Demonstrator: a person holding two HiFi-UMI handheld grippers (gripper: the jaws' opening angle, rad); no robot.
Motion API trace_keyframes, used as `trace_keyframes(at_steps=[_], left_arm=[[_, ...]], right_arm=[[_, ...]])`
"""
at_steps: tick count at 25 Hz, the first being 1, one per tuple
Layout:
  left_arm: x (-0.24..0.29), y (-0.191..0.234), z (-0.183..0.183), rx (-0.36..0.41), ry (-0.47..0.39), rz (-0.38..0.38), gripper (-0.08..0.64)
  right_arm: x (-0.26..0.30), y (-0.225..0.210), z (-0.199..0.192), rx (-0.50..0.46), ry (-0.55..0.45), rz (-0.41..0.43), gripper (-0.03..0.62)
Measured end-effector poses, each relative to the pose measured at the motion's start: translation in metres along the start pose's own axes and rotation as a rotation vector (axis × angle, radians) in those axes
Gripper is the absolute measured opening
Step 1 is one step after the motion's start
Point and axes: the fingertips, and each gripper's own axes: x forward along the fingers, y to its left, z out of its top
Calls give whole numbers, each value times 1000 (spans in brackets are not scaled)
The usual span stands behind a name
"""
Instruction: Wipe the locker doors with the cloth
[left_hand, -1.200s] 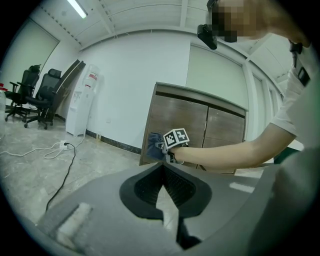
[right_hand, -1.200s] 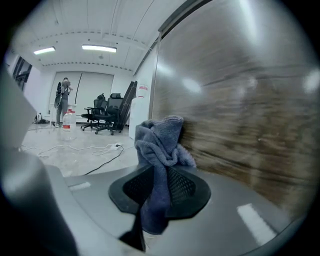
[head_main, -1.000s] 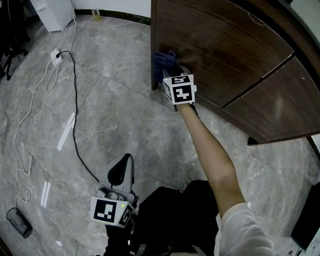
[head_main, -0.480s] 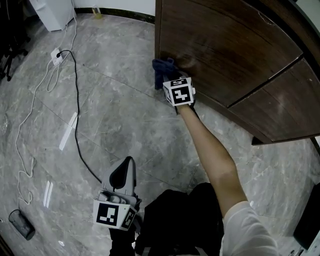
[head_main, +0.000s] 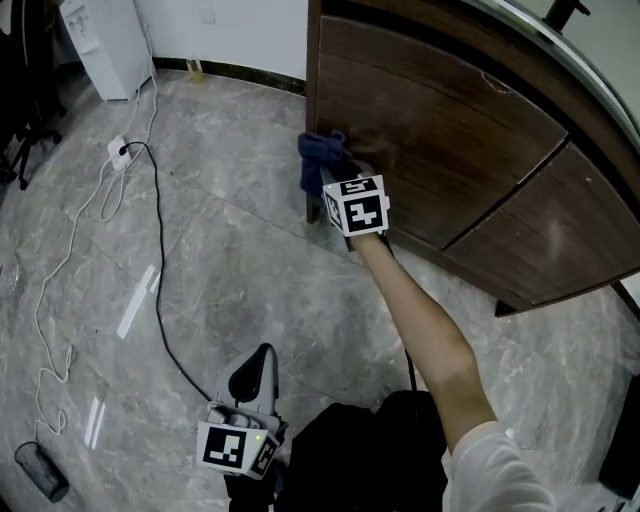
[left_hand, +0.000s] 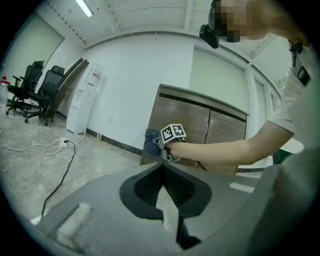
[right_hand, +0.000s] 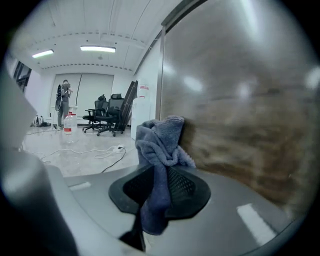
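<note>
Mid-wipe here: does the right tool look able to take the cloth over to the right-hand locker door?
Probably yes. The right tool holds the cloth at the left door edge, and nothing stands before the right-hand door, though a sidestep may be needed.

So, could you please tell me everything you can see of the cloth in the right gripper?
The cloth is blue-grey, soft and fuzzy, crumpled into a bunch. The right gripper is shut on its middle, with a tail trailing back between the jaws. The bunched top stands out beyond them and lies against the dark wooden locker door, near the door's left edge.
</note>
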Motion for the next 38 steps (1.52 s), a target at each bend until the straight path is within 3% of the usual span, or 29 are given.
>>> trace_keyframes(at_steps=[13, 18, 22, 26, 30, 38], left_arm=[[-6, -9, 24, 46, -19, -5, 2], [-8, -14, 32, 57, -29, 3, 2], [-6, -21, 35, 62, -33, -3, 2], [-5, -31, 38, 74, -30, -13, 2], [-2, -40, 39, 93, -27, -25, 2], [11, -68, 44, 125, -35, -15, 2]], right_arm=[[-41, -6, 136, 13, -160, -4, 71], [-57, -8, 186, -93, -233, -42, 71], [-71, -10, 221, -116, -280, -50, 71], [-81, -11, 240, -102, -313, -51, 70], [-104, 9, 251, -122, -384, 14, 69], [-174, 5, 234, -91, -456, 130, 69]])
